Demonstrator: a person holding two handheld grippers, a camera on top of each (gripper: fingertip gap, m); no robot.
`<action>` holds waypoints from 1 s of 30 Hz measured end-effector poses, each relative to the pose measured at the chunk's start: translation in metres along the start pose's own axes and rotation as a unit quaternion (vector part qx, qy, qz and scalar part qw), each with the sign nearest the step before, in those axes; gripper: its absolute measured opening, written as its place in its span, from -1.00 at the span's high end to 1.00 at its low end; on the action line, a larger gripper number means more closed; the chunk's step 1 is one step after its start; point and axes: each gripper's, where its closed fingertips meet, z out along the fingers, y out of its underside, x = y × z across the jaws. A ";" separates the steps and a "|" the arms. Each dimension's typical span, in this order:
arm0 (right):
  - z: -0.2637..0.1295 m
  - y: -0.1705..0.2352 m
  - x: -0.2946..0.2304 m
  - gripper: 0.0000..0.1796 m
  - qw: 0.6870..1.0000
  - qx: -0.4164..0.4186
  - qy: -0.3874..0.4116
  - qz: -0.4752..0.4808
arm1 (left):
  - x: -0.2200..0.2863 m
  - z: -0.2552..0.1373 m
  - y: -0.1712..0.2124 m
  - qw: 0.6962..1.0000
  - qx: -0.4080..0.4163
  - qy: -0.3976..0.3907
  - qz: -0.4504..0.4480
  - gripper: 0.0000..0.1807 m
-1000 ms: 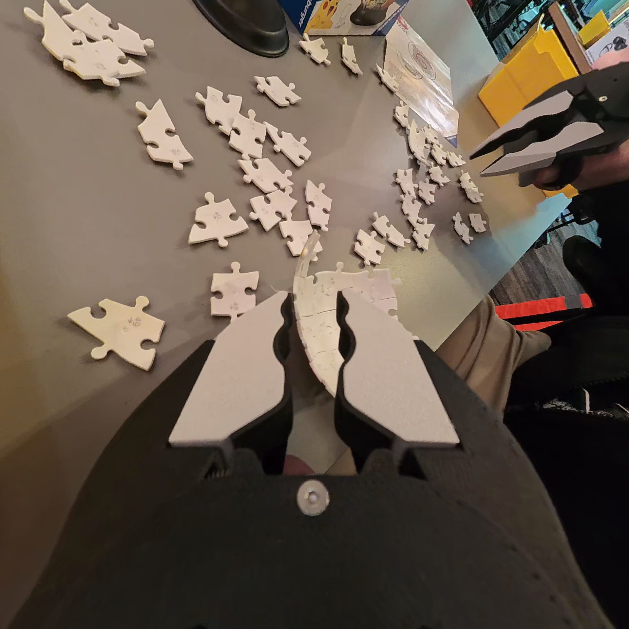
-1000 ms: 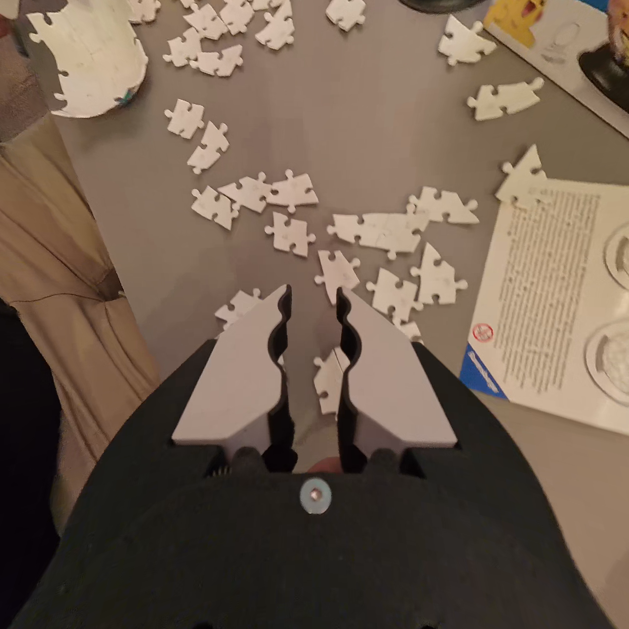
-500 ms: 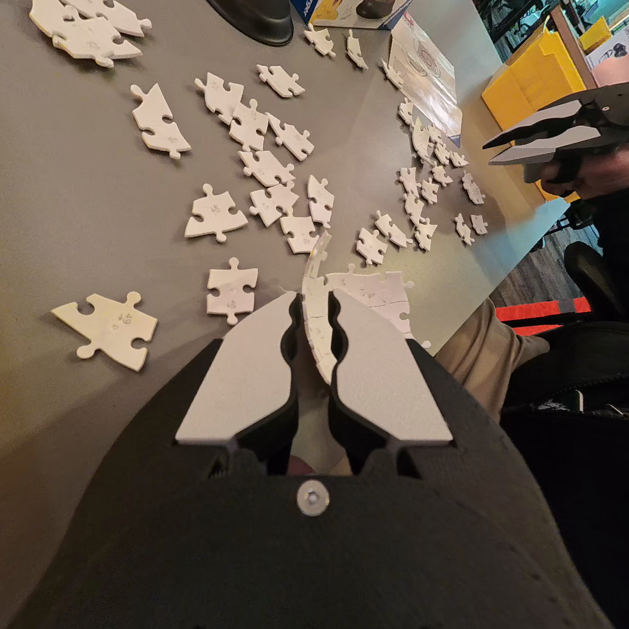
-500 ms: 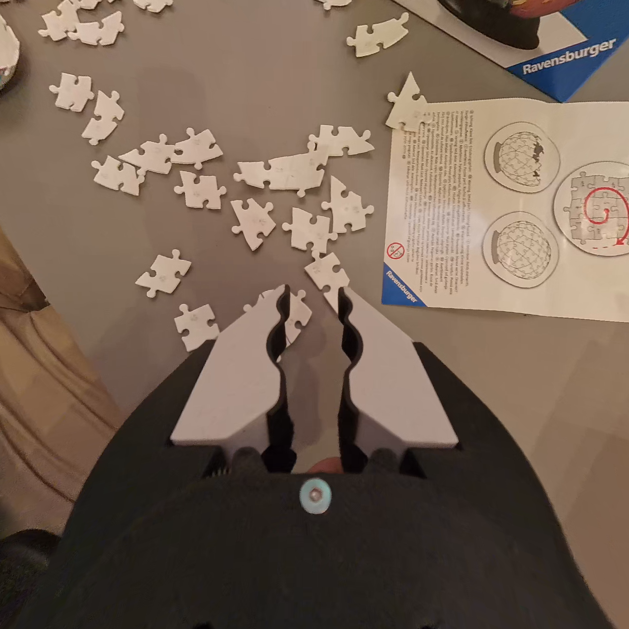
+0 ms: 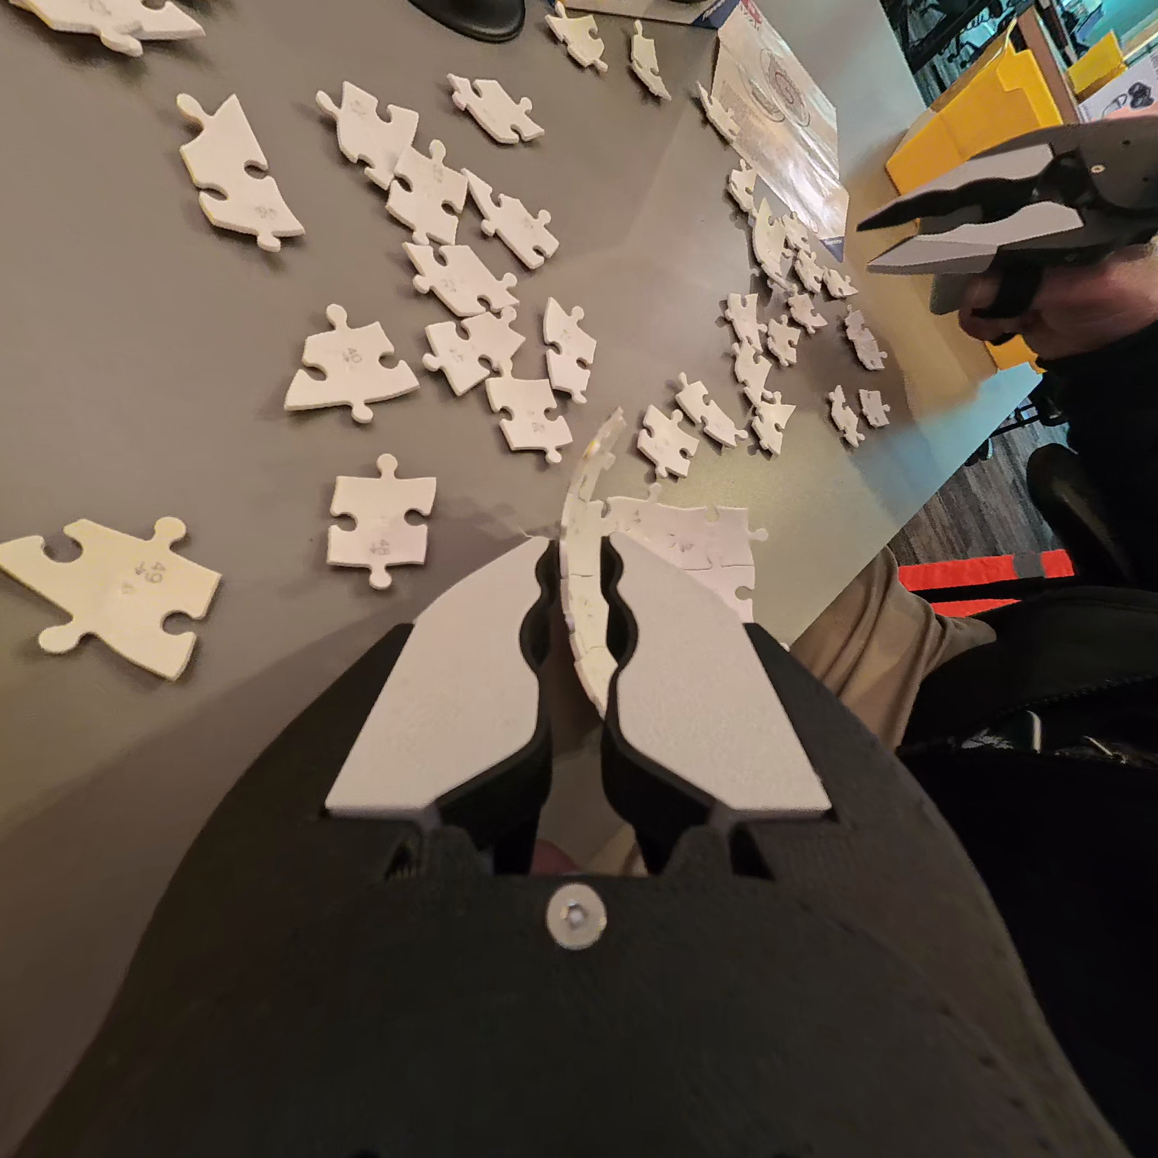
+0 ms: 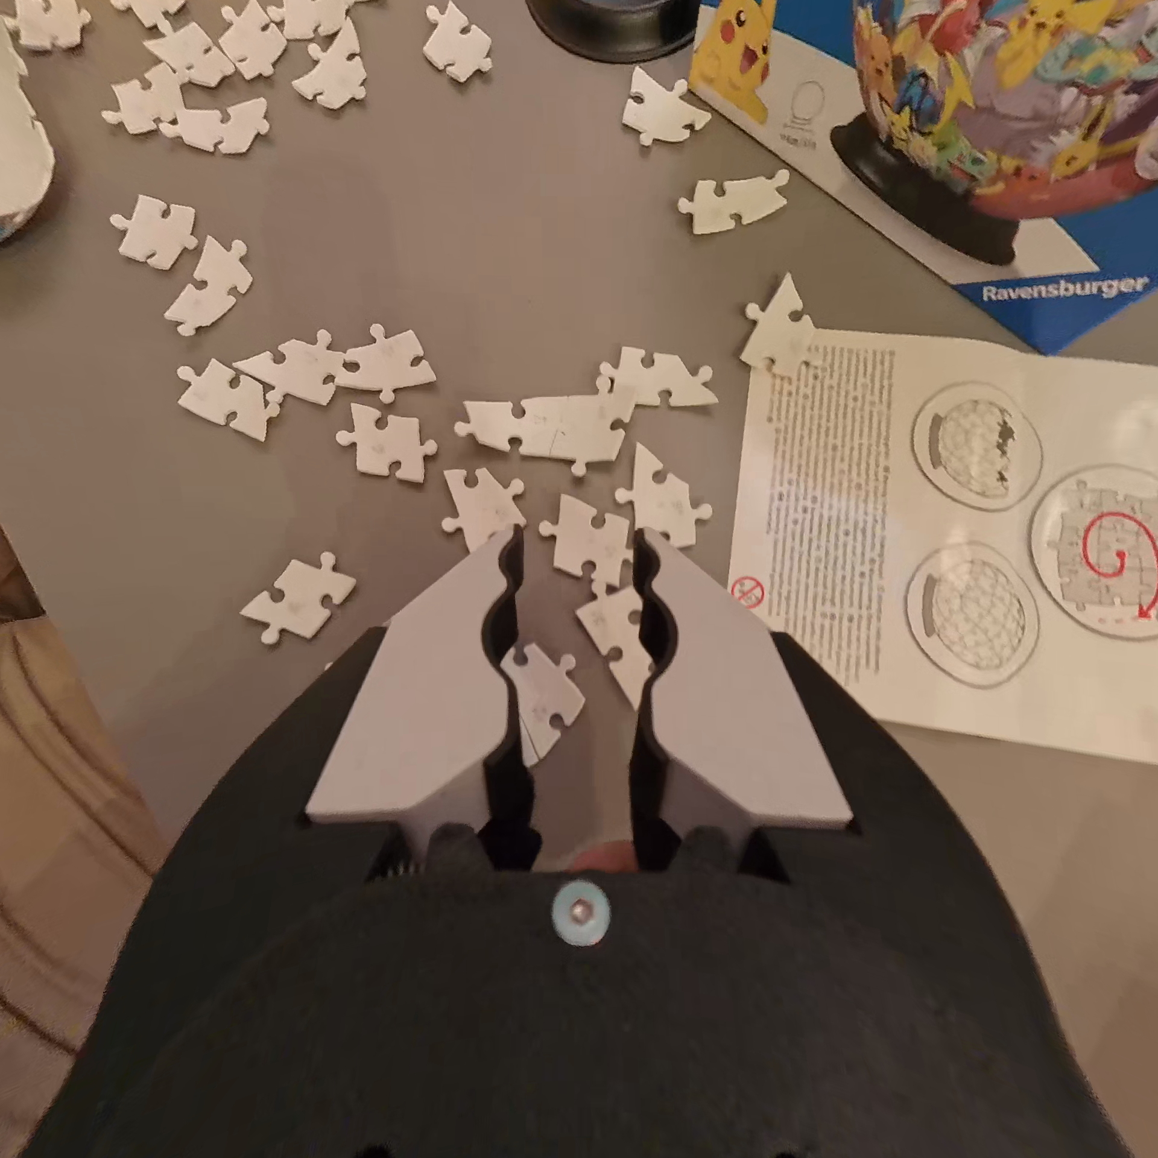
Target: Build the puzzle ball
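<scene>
Grey table (image 6: pixel 501 250) bears loose white puzzle pieces (image 6: pixel 388 442), instruction sheet (image 6: pixel 814 501), box (image 6: pixel 783 94).

Curved white ball section (image 5: pixel 586 583) upright, loose pieces (image 6: pixel 382 442) scattered flat

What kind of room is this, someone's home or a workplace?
Probably a workplace, an office or lab, though I can't be sure. A plain grey table sits on wood-look flooring with yellow bins and a dark office chair beyond. The puzzle pieces and box belong to the task.
</scene>
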 end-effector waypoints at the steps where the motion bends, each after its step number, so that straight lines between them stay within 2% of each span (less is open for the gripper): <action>1: 0.004 -0.002 -0.001 0.62 1.000 -0.006 0.000 -0.007 | 0.001 0.000 0.000 1.000 0.000 0.000 0.000 0.86; 8: 0.031 -0.018 -0.001 0.60 0.999 -0.030 -0.001 -0.044 | 0.007 0.001 0.003 1.000 -0.003 0.005 -0.003 0.85; 13: 0.048 -0.015 -0.004 0.58 0.997 -0.057 -0.006 -0.054 | 0.008 0.001 0.002 1.000 -0.002 0.006 -0.002 0.85; 20: 0.052 -0.018 -0.008 0.61 0.997 -0.055 -0.023 -0.051 | 0.009 -0.001 0.002 1.000 0.003 0.007 -0.007 0.86; 30: 0.064 -0.056 -0.032 0.58 0.995 -0.025 -0.037 -0.094 | 0.007 -0.006 0.016 1.000 0.012 -0.001 -0.024 0.88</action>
